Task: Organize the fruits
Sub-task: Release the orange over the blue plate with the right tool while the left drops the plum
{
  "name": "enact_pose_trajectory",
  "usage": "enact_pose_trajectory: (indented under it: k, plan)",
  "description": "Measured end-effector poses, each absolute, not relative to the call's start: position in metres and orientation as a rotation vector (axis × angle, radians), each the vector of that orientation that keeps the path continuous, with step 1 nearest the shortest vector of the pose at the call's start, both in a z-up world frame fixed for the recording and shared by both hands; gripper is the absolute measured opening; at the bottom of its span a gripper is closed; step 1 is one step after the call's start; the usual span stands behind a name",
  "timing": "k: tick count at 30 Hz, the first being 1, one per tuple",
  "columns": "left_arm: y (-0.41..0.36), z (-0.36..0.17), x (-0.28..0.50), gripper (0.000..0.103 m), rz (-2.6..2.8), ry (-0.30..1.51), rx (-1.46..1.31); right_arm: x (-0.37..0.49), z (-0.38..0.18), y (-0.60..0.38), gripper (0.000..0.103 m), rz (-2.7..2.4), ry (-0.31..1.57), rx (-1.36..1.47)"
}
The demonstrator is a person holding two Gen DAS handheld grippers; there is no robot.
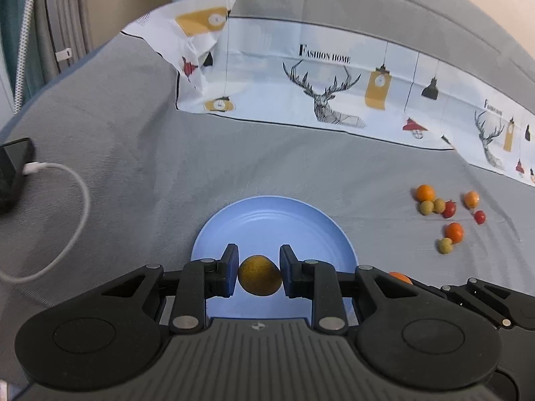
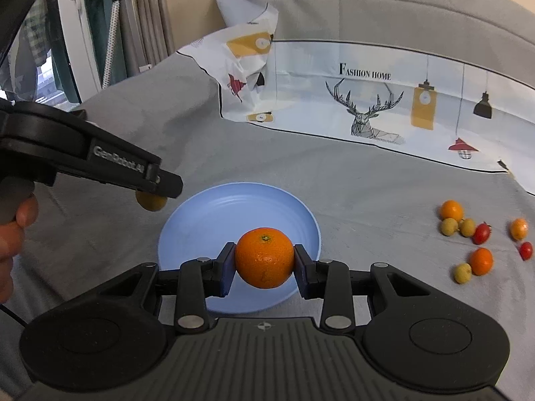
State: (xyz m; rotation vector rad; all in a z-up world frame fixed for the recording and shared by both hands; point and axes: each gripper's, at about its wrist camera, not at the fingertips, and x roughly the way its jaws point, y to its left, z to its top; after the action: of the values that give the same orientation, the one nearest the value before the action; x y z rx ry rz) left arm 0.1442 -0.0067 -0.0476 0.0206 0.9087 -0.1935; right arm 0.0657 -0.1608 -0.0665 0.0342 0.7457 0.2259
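An orange (image 2: pixel 264 257) was clamped in the right gripper (image 2: pixel 264 267) directly above the blue plate (image 2: pixel 214 214), while a brownish fruit (image 1: pixel 260 275) was clamped in the left gripper (image 1: pixel 260 272).

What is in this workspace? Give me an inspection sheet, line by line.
Surface: grey blanket with printed deer cloth at the back.
Job's things: blue plate, empty; loose pile of oranges, cherry tomatoes and small yellow-green fruits on the blanket.
Clutter: black device.
Grippers: left claw shut on a brownish-yellow fruit; right claw shut on an orange.
Cables: white cable plugged into the device.
Surroundings: curtains.
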Motion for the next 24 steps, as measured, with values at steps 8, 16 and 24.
enact_pose_trajectory:
  k: [8,16,24]
  plan:
    - [-0.013,-0.089,0.180,0.029,-0.163,0.978,0.050,0.102,-0.096,-0.152,0.038,0.236,0.808,0.015]
    - [-0.014,-0.115,0.201,0.048,-0.136,1.014,0.089,0.124,-0.123,-0.141,0.038,0.248,0.844,-0.025]
    - [-0.014,-0.093,0.183,0.103,-0.149,0.944,0.107,0.127,-0.120,-0.139,0.082,0.237,0.827,-0.064]
